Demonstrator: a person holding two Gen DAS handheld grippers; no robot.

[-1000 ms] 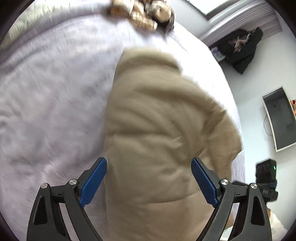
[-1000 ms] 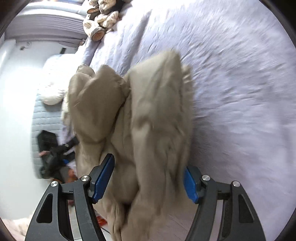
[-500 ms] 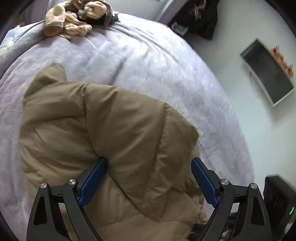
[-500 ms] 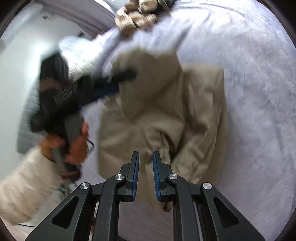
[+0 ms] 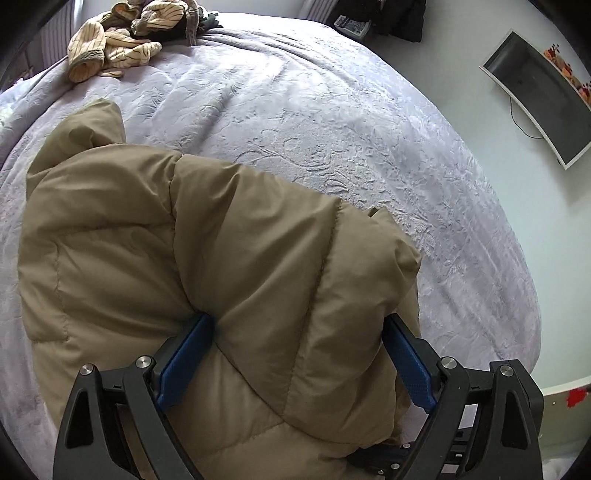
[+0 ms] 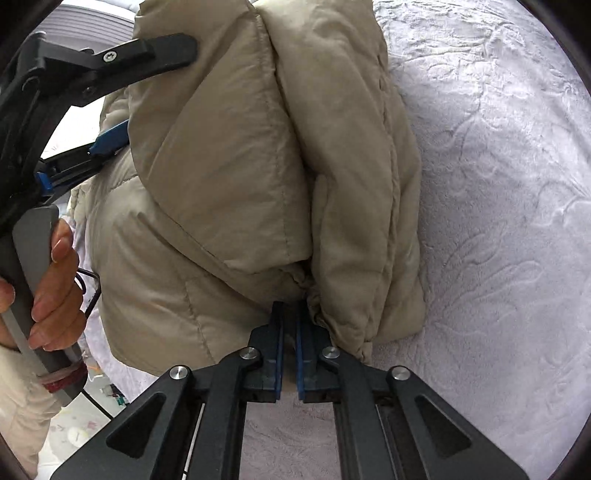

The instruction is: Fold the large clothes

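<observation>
A tan puffer jacket lies folded in a thick bundle on a lilac bedspread. My left gripper is open, its blue pads wide apart around a bulging fold of the jacket. In the right wrist view the jacket fills the upper middle. My right gripper is shut, its tips pressed against the jacket's lower edge near a gathered cuff; no cloth shows between the pads. The left gripper and the hand holding it show at the left of that view.
A heap of striped beige clothes lies at the bed's far end. A curved monitor hangs on the wall at right. Dark clothes sit beyond the bed. The bedspread stretches to the right of the jacket.
The right gripper closed from wide open and has moved in to the jacket's lower edge. The left gripper swung over the jacket and now straddles a fold; the jacket settled onto the bed.
</observation>
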